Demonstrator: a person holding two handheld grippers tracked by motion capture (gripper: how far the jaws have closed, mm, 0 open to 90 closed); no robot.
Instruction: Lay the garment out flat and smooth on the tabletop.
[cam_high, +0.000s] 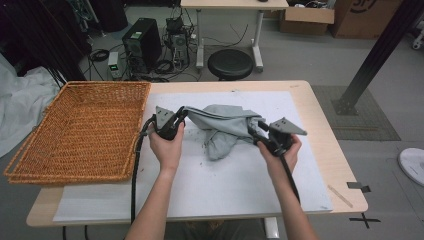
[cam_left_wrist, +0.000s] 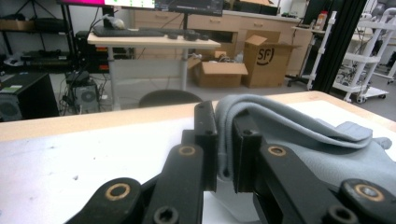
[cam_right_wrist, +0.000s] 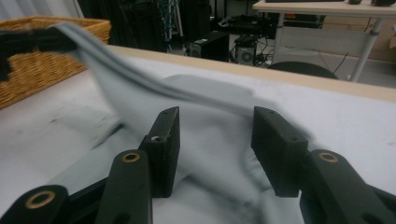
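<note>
A crumpled grey cloth lies on the white mat in the middle of the table. My left gripper is at the cloth's left end and is shut on a fold of it; in the left gripper view the cloth is pinched between the two black jaws. My right gripper is at the cloth's right end. Its jaws stand apart, with the blurred cloth lying between and behind them and not pressed by either pad.
A large wicker basket sits at the table's left, just beyond my left hand, and is seen far left from the right gripper. A black stool stands behind the table's far edge. A strip of wood lies at the front right corner.
</note>
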